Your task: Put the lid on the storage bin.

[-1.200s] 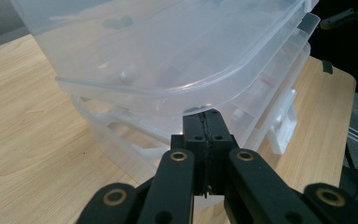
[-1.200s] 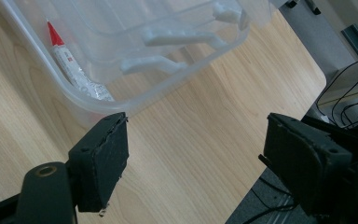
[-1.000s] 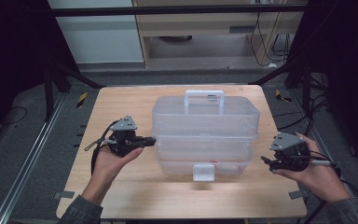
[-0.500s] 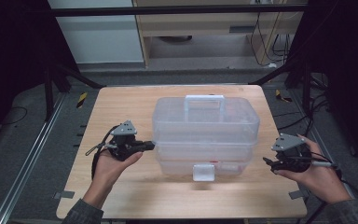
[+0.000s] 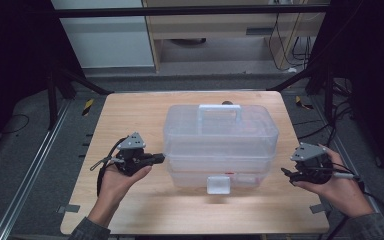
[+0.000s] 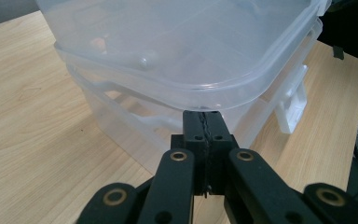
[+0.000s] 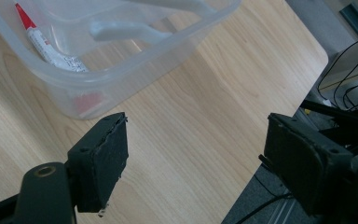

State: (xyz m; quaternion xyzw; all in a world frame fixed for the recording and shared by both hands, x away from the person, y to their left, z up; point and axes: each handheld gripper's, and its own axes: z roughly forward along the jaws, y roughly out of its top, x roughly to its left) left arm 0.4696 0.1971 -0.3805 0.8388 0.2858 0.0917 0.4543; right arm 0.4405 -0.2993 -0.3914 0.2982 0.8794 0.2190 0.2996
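A clear plastic box [image 5: 220,142] with a white handle [image 5: 220,112] and a white front latch [image 5: 218,184] stands mid-table. My left gripper [image 5: 157,158] is shut with nothing in it. Its tips [image 6: 204,119] sit right under the rim of the lid [image 6: 191,56] at the box's left side. My right gripper [image 5: 286,173] is held off the box's right side, near the table edge. It is open [image 7: 196,154] with nothing between its jaws. Through the box wall I see a white tube with a red cap [image 7: 46,44] and a grey curved part [image 7: 121,30].
The wooden table [image 5: 130,115] has bare surface on all sides of the box. Its right edge [image 7: 279,93] drops off close to my right gripper, with cables [image 7: 349,79] on the floor beyond. A shelf unit [image 5: 220,30] stands behind the table.
My left gripper has drifted slightly toward the person, staying at the box's left side. The lid and handle look a little lower than before. The right gripper has barely moved.
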